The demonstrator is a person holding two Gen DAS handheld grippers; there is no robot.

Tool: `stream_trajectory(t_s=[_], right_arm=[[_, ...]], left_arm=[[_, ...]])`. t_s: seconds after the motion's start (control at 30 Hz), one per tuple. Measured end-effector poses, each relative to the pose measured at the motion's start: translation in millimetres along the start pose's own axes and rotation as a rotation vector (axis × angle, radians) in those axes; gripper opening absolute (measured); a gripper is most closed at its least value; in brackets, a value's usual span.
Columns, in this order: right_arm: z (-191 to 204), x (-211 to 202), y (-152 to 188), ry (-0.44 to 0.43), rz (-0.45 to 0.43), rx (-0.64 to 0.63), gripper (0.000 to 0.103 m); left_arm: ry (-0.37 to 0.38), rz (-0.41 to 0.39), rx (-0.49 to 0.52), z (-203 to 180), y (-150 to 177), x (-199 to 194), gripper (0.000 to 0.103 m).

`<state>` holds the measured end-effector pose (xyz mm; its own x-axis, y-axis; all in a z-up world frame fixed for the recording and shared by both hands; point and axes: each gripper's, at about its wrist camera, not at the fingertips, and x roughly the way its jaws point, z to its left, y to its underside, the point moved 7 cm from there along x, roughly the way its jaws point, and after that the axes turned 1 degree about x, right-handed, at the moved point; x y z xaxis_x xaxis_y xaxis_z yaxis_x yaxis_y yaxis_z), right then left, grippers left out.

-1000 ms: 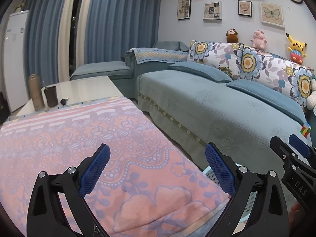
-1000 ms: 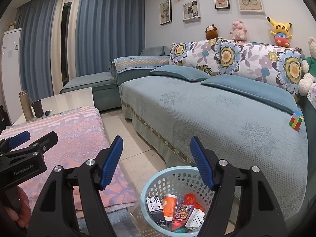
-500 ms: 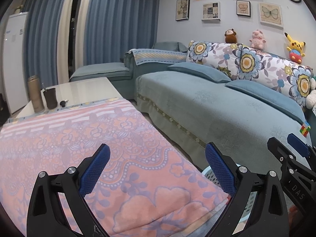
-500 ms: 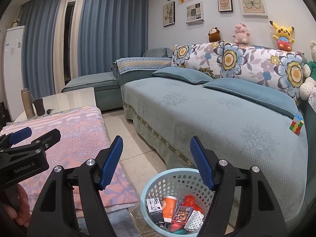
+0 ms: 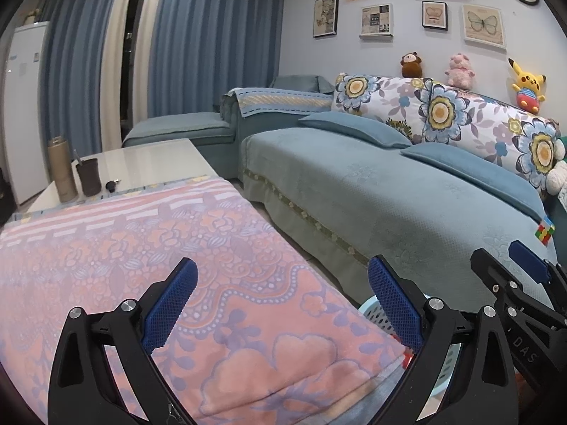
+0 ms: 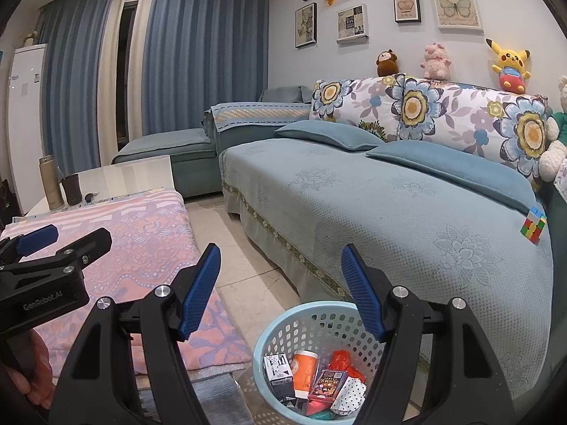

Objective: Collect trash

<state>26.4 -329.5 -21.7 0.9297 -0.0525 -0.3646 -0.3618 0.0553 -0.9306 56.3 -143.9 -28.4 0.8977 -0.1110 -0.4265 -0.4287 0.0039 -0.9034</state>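
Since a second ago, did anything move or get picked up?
No, nothing visibly changed. Both tools, left and right, stayed open and empty, nothing was picked up or let go, and the trash stayed in the blue basket on the floor.

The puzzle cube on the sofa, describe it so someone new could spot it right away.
Find the long blue sofa under the framed pictures. At its near right end, below the blue cushion, lies the puzzle cube. It is the only small, multicoloured block there; the other toys are plush.
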Motion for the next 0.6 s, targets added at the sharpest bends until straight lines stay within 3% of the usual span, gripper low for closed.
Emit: stream_trajectory(t_s=[0.6], right_arm=[[-1.3,2.3,1.7,-0.009,0.001,0.008,0.067]], left_arm=[[-0.031,-0.016,0.011,0.2,-4.1,-4.6,0.095]])
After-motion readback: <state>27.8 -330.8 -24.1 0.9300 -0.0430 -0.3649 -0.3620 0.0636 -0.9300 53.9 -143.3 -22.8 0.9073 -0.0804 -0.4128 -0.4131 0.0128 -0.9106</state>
